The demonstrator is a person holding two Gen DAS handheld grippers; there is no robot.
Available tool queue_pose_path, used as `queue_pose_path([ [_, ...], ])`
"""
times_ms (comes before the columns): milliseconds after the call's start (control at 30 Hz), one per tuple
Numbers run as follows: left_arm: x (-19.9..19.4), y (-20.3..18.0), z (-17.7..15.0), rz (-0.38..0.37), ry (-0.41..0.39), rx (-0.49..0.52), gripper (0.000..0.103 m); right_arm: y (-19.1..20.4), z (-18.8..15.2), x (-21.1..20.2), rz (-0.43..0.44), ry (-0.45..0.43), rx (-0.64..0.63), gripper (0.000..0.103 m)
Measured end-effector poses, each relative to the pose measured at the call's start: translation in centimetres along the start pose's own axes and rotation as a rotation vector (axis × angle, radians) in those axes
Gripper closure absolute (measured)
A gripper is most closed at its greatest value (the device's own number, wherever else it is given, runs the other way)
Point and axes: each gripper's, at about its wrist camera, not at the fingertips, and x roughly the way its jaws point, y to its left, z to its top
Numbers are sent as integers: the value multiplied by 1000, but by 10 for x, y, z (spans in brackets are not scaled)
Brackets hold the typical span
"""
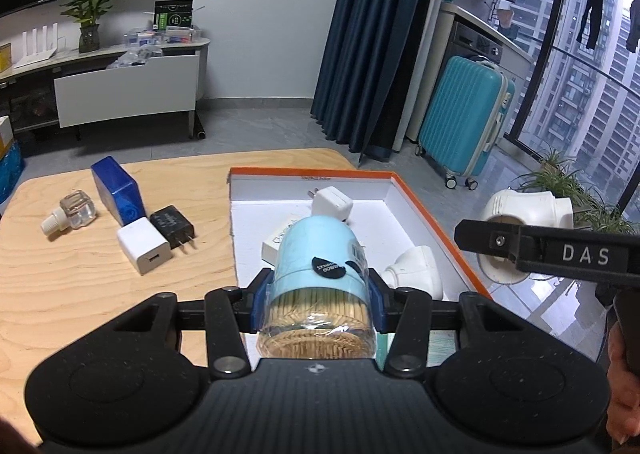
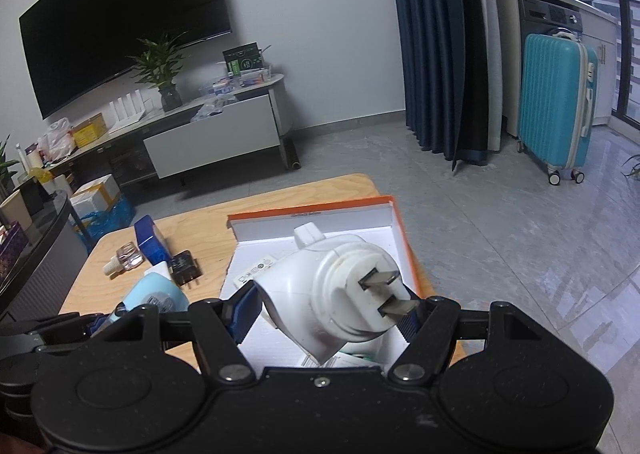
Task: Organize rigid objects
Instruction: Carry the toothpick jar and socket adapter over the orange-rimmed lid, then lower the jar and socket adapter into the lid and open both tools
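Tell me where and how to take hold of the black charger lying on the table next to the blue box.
Grip the black charger across its two long side faces, coming down from above with the tongs. It lies flat, prongs toward the camera, so those sides are parallel. The white USB charger sits close on its left, possibly touching, so one finger would likely have to wedge in there; the right side is free.

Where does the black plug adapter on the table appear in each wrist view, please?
Left wrist view: black plug adapter lies left of centre, between the white cube charger and the orange-rimmed box.
Right wrist view: it lies lower left, beside the box's left wall.
Shared landmark: teal suitcase.
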Motion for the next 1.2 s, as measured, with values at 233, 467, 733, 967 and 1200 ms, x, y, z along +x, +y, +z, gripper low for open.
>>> queue_pose_path([
  [233,8,-8,-1,-14,13,13,55,-5,3,6,-6,4,10,22],
  [467,14,-13,-3,-22,31,23,55,-6,3,13,-5,15,9,22],
  [733,20,-16,-6,-23,51,25,55,-10,10,30,-1,38,6,22],
  [967,28,-17,-1,-25,54,25,55,-12,15,42,0,48,-4,22],
  [1200,38,-19,5,-32,55,33,55,-16,21,58,-4,67,-7,21],
])
